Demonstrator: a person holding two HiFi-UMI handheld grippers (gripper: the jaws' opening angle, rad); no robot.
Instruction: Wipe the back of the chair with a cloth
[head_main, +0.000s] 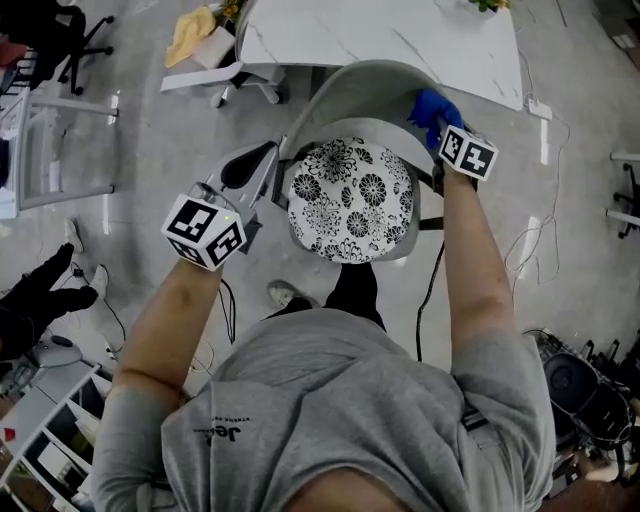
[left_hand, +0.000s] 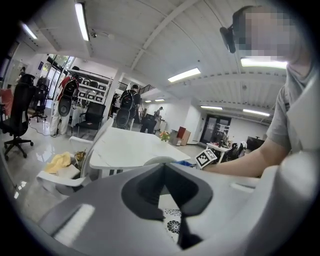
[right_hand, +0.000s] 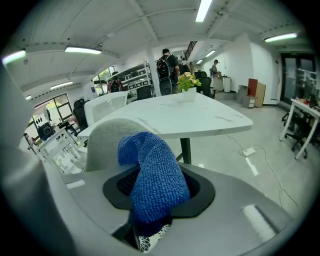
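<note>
**Blue cloth meets chair back at its top corner**

A person leans over a grey chair, a gripper in each hand. The right gripper (head_main: 432, 125) pinches a blue cloth (head_main: 428, 103) between its jaws, and the cloth's free end curls forward out of them. The cloth sits at the upper right edge of the chair back (head_main: 350, 85) and appears to rest against the rim. The left gripper (head_main: 268, 160) hangs just beside the left side of the chair. Its jaws are spread with nothing between them, and the floral seat cushion (head_main: 350, 200) shows through the gap.

To wipe well, the loose nap should probably lie flat on the shell rather than bunched up, so that fabric and not the hard jaw tips meets the surface. Long strokes that follow the curve of the back, from this corner across the rim and then down, would likely cover it best. The empty left gripper is well placed to steady the chair if it swivels or rolls. The grip is near one end of the cloth, so a snag on the edge could tug it loose.

No container plays a part here. The nearest thing to one is on the white table (head_main: 400, 35) beyond the chair, where a bunch of flowers (right_hand: 188, 81) stands, its pot too small to make out. A yellow rag (head_main: 190, 32) lies well apart, on furniture by the table's far corner.
</note>
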